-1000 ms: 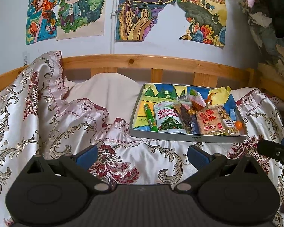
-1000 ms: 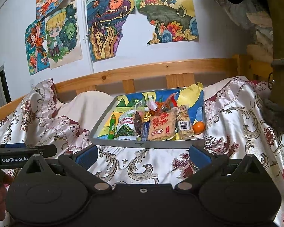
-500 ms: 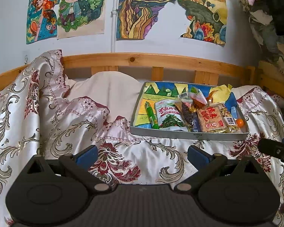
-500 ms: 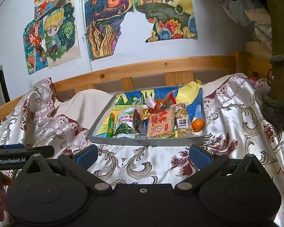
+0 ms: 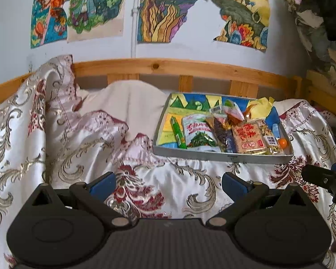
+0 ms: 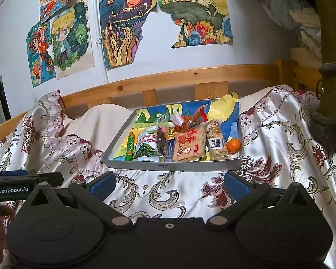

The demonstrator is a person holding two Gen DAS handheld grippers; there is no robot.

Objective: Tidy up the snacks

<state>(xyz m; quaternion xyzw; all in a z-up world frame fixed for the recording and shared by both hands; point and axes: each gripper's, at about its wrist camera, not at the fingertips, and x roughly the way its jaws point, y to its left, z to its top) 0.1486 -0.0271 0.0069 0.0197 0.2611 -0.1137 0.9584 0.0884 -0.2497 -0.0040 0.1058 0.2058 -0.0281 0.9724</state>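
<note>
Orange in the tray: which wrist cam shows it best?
Right wrist. The orange looks bigger there and sits clear in the tray's near right corner, beside the nut pack. Left wrist shows it too, but as a smaller dot nearer the frame's right side.

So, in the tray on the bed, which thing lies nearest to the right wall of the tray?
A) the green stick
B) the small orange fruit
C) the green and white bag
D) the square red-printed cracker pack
B: the small orange fruit sits in the near right corner of the tray, right of the cracker pack, while the green stick lies at the far left.
</note>
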